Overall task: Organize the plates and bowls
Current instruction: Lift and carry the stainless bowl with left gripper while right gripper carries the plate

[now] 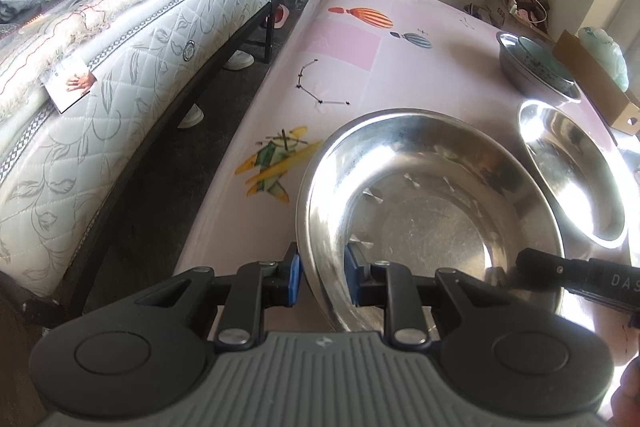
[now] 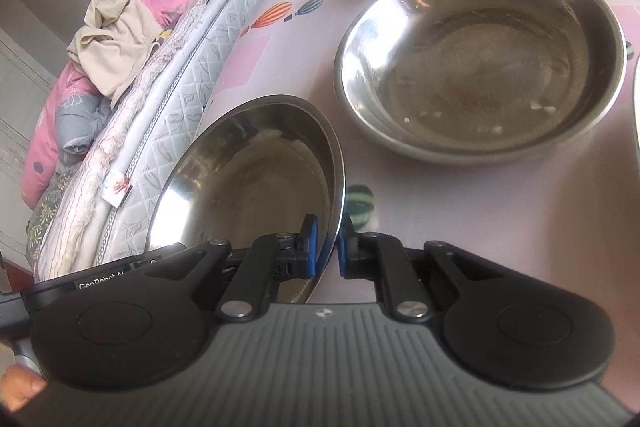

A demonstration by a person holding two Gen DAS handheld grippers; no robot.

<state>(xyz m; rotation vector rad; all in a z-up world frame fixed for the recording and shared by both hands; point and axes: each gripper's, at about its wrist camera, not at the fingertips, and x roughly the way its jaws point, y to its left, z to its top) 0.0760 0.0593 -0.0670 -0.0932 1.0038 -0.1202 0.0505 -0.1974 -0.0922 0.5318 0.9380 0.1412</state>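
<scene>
We see left hand-held gripper (image 1: 322, 277) clamped on near rim of steel bowl (image 1: 432, 223) – right hand-held gripper (image 2: 327, 253) clamped on its opposite rim, bowl tilted above pink desk (image 1: 340, 39); second steel bowl (image 2: 480, 59) rests beside it.

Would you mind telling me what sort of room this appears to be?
Probably a bedroom doubling as an eating space: a quilted mattress heaped with bedding runs right beside a pink table carrying steel bowls.
</scene>
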